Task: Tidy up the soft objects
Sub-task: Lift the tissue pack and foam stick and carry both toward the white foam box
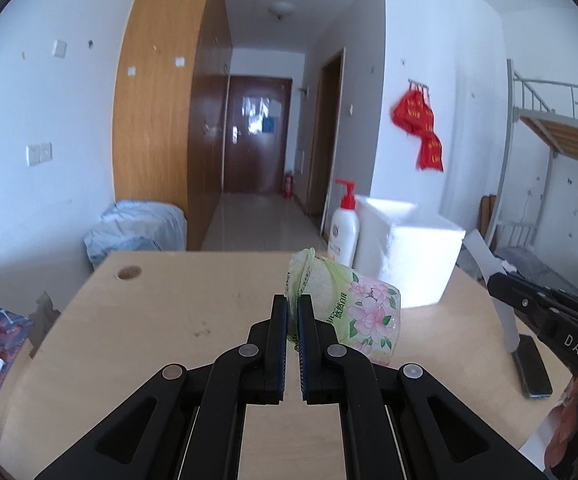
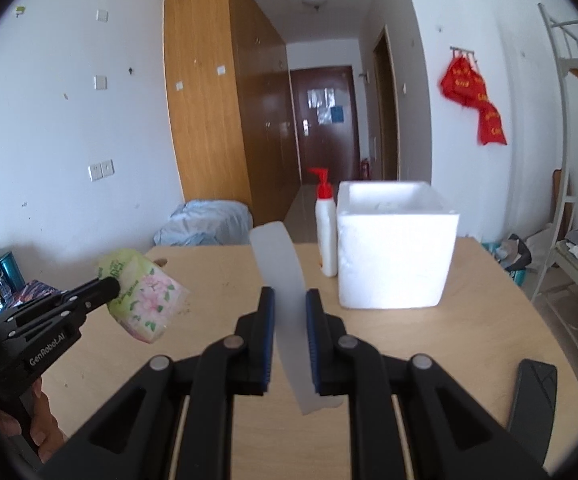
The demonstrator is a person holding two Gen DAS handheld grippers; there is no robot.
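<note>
My left gripper (image 1: 292,305) is shut on the plastic wrap of a green tissue pack with pink flowers (image 1: 353,308) and holds it above the wooden table (image 1: 169,312). The right wrist view shows that pack (image 2: 145,300) hanging from the left gripper (image 2: 111,286), off the table. My right gripper (image 2: 289,300) is shut on a white translucent flat strip (image 2: 285,276) that stands up between its fingers. A white foam box (image 2: 393,248), open at the top, stands at the table's far side, ahead and to the right of both grippers.
A white pump bottle with a red top (image 2: 326,232) stands against the box's left side. A dark phone (image 2: 533,396) lies at the table's right edge. A round cable hole (image 1: 129,272) is at the far left corner. A bunk bed frame (image 2: 577,200) stands to the right.
</note>
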